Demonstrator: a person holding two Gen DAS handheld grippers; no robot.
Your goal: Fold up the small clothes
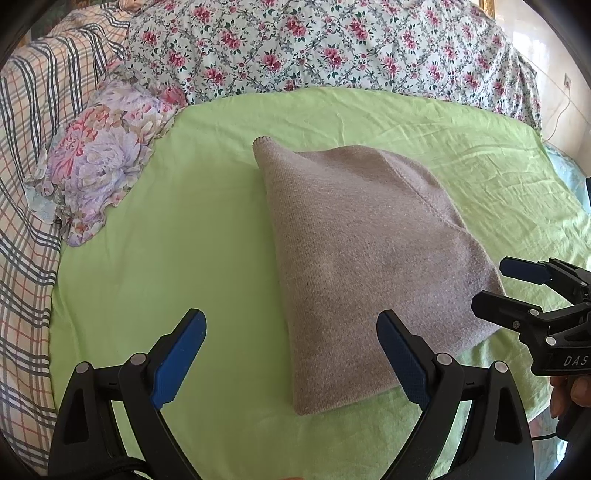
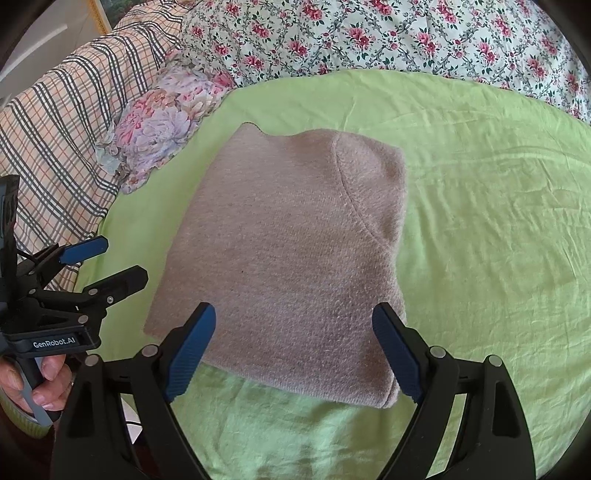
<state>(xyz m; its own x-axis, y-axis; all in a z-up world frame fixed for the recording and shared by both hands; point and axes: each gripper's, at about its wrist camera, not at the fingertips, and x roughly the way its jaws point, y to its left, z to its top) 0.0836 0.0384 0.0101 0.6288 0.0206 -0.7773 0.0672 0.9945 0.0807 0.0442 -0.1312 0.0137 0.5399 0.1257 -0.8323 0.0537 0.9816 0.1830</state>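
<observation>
Beige knit garment [image 2: 288, 258]: folded, centre of green sheet [image 2: 480, 240] on bed. Soft, light, limp, non-slippery; likely best pinched at near hem corners, 5 and 7 o'clock. Left tool [image 1: 291, 354]: spread wide, empty. Right tool [image 2: 293, 347]: spread wide, empty, above near hem.

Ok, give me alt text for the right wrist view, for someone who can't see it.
A folded beige knit garment lies flat on a green sheet, just ahead of the open right gripper, which holds nothing. The left gripper, also open, shows at the left edge, with floral and plaid bedding behind.
</observation>
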